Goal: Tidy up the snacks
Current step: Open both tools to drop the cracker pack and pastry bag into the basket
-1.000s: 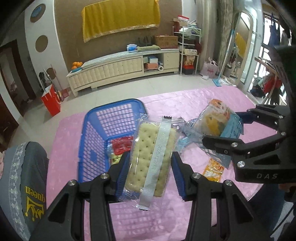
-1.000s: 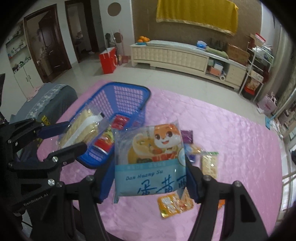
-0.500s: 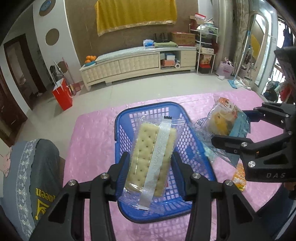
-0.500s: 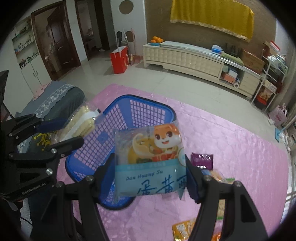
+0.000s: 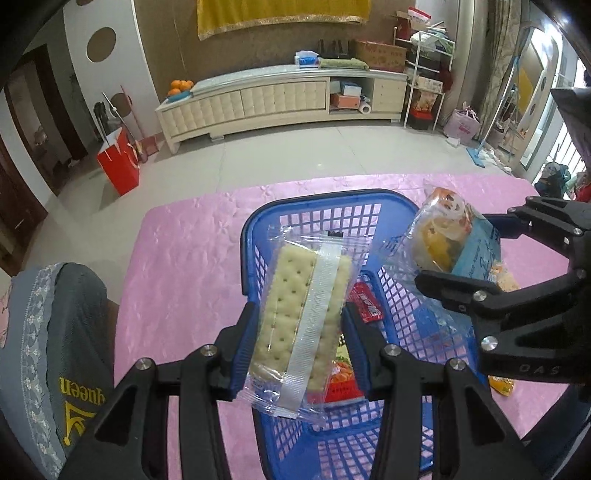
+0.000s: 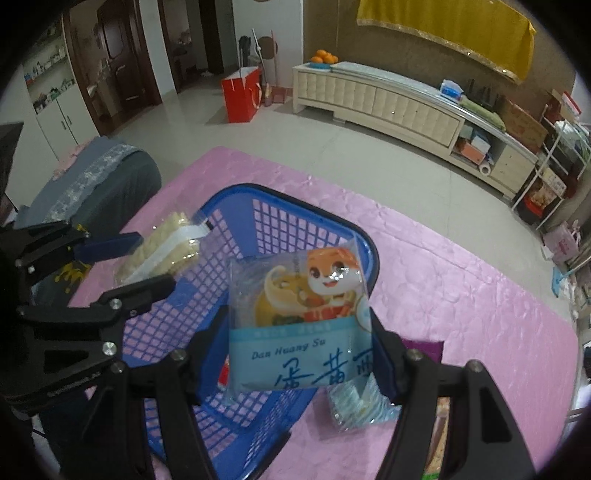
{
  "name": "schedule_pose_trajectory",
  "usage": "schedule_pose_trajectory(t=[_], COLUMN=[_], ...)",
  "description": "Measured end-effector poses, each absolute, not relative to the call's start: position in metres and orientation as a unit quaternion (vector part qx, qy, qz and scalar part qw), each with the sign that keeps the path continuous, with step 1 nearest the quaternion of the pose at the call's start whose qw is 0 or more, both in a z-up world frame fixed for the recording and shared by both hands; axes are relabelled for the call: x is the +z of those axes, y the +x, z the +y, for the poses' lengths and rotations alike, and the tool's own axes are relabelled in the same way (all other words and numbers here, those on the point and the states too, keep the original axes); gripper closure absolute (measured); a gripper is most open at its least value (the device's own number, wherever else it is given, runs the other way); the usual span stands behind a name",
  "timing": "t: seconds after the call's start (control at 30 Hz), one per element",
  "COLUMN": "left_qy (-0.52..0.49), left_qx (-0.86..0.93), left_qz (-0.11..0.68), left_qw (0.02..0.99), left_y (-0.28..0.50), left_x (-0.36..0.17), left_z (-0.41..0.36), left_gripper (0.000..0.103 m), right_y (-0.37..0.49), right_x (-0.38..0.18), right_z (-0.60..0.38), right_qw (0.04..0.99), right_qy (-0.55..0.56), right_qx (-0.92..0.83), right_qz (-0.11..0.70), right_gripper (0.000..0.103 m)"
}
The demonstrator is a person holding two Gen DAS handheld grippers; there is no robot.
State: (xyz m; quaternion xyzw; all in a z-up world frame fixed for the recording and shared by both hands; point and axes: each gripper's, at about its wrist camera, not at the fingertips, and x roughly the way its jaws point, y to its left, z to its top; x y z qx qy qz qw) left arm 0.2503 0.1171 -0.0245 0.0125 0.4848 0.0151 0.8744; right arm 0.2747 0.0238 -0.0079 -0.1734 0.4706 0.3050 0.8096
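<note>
Red paper bag point(image 5: 119, 170) on tiled floor; oranges point(image 5: 180, 85) atop cream cabinet point(image 5: 280, 101); yellow cloth point(image 6: 448, 31) on wall.

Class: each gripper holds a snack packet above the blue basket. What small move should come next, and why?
Probably lower and release. The left gripper clamps the clear cracker packet and the right gripper the blue cartoon-fox packet, both over the blue plastic mesh basket, which already holds snacks.

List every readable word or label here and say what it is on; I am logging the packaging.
"Dan Huang Su": blue snack packet, with large Chinese characters below it, cut off.
"queen": grey cloth.
"DAS": right tongs.
Print on the red packets in the basket: too small.
</note>
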Motion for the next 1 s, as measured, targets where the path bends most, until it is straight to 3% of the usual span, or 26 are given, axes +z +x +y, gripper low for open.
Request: schedule_pose_trajectory(t=[0.23,0.4,0.5,1.0], left_qy=[0.011,0.004,0.000,0.021], left_qx=[0.007,0.002,0.005,0.000], left_qz=[0.497,0.499,0.496,0.465], left_qw=[0.868,0.867,0.869,0.885], left_y=[0.275,0.282,0.279,0.235], left_x=[-0.039,-0.045,-0.044,-0.002], left_z=[0.122,0.127,0.130,0.103], left_gripper=[0.059,0.030,0.028,0.028], right_y=[0.295,0.305,0.305,0.273], right_x=[-0.018,-0.027,-0.021,0.031], right_z=[0.036,0.039,0.034,-0.005], right_qw=[0.805,0.804,0.814,0.833], right_qy=[-0.194,-0.203,-0.189,-0.167], right_qx=[0.298,0.290,0.285,0.271], right_qz=[0.476,0.478,0.470,0.452], right_gripper=[0.031,0.022,0.014,0.013])
